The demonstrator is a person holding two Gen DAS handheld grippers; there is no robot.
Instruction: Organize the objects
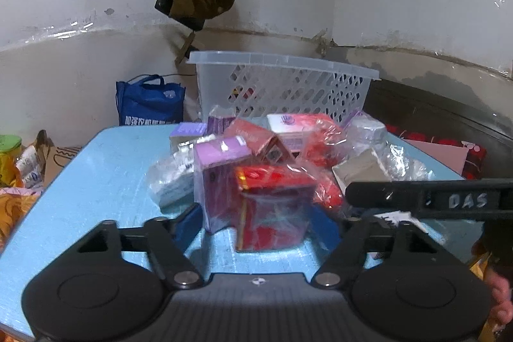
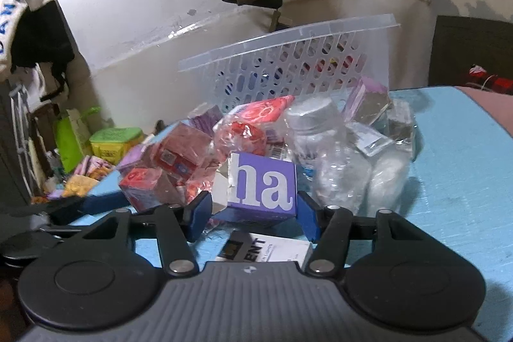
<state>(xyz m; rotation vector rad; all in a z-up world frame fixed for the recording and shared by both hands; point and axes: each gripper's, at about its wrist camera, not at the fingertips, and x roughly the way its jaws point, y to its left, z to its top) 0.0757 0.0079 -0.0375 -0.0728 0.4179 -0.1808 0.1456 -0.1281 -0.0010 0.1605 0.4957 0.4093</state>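
A pile of small wrapped boxes and bottles lies on the blue table (image 1: 105, 178) in front of a clear plastic basket (image 1: 282, 85). My left gripper (image 1: 256, 221) is open, its blue pads either side of a red box (image 1: 272, 213) and a purple box (image 1: 218, 181) at the pile's near edge. My right gripper (image 2: 255, 213) is open around a purple box with white letters "ha" (image 2: 261, 188); its pads stand beside the box, a small gap showing on the left. The right gripper's arm crosses the left wrist view (image 1: 429, 197).
A clear bottle with a grey cap (image 2: 323, 156) and plastic-wrapped items lie right of the purple box. A white leaflet (image 2: 266, 249) lies under my right gripper. A blue bag (image 1: 149, 101) and clutter sit beyond the table's left edge. A basket (image 2: 288, 66) stands behind the pile.
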